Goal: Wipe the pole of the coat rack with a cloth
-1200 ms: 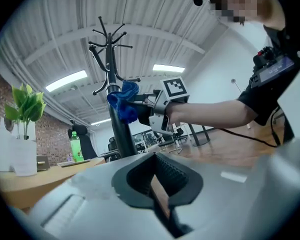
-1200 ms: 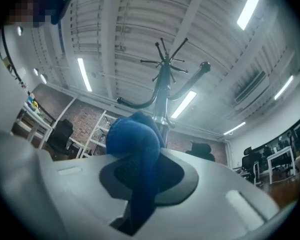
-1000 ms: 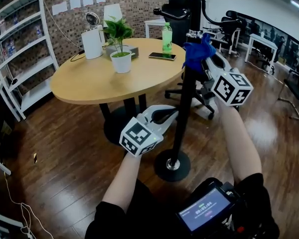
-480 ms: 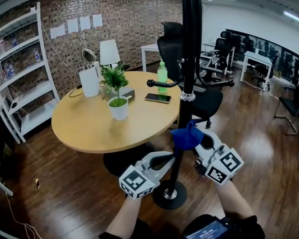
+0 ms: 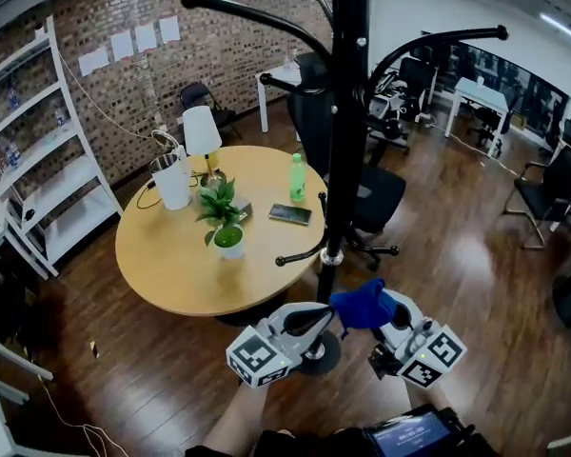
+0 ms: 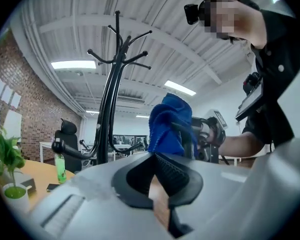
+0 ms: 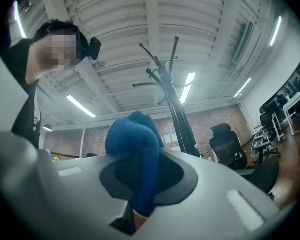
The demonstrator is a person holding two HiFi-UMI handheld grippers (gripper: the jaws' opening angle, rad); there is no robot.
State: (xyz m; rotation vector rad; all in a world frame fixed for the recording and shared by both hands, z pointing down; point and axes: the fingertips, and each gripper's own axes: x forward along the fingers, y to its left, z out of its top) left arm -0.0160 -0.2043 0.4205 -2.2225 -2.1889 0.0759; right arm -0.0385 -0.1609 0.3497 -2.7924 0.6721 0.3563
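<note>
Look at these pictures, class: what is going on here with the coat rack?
A person stands over a black coat rack pole with a handheld gripper in each hand. The right claw is shut on a blue cloth, held low beside the pole. Whether the cloth touches the pole is not clear. The left claw is shut with nothing in it, low on the pole's other side.

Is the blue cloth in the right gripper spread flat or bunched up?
Bunched up: the blue cloth bulges as a rounded wad, clamped in the right gripper.
</note>
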